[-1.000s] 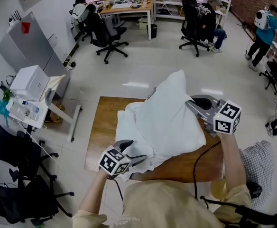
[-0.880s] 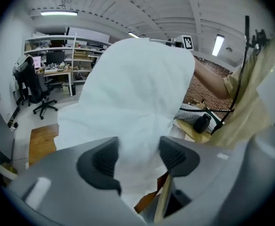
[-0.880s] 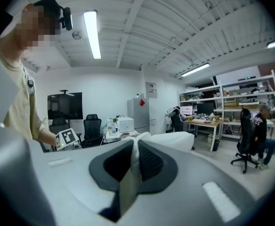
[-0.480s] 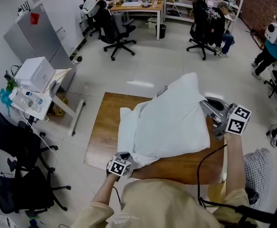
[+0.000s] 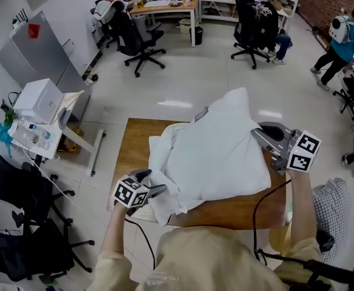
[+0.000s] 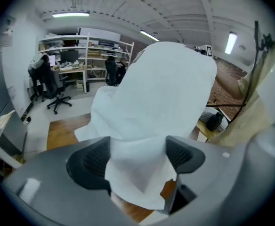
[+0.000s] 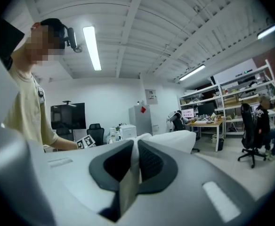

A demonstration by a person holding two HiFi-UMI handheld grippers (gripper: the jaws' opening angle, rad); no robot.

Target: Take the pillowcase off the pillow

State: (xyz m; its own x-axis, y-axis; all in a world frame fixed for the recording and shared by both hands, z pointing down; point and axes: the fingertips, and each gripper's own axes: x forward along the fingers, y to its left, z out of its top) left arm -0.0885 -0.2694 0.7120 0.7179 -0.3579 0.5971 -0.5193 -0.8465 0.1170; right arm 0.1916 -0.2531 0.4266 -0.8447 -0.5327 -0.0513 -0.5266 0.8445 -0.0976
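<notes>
A white pillow (image 5: 225, 144) lies tilted on the wooden table (image 5: 134, 156), its right side lifted. The white pillowcase (image 5: 165, 159) is bunched loosely round its left and near end. My left gripper (image 5: 151, 182) is at the near left corner. Its jaws are opening, and a flap of the pillowcase (image 6: 137, 173) hangs between the wide-apart pads. Beyond that flap the pillow (image 6: 165, 79) rises. My right gripper (image 5: 259, 133) is at the pillow's right edge and is shut on a thin fold of its white fabric (image 7: 130, 182). The rest of the pillow (image 7: 175, 138) shows past those jaws.
A white box (image 5: 37, 105) sits on a small stand left of the table. Black office chairs (image 5: 13, 223) stand at the near left. A checked cloth (image 5: 331, 205) lies on the floor at the right. People sit at desks (image 5: 165, 5) far behind.
My left gripper has moved left along the table's near edge and its jaws have spread apart. The pillowcase lies bunched further toward the near left. The right gripper has stayed shut at the pillow's edge.
</notes>
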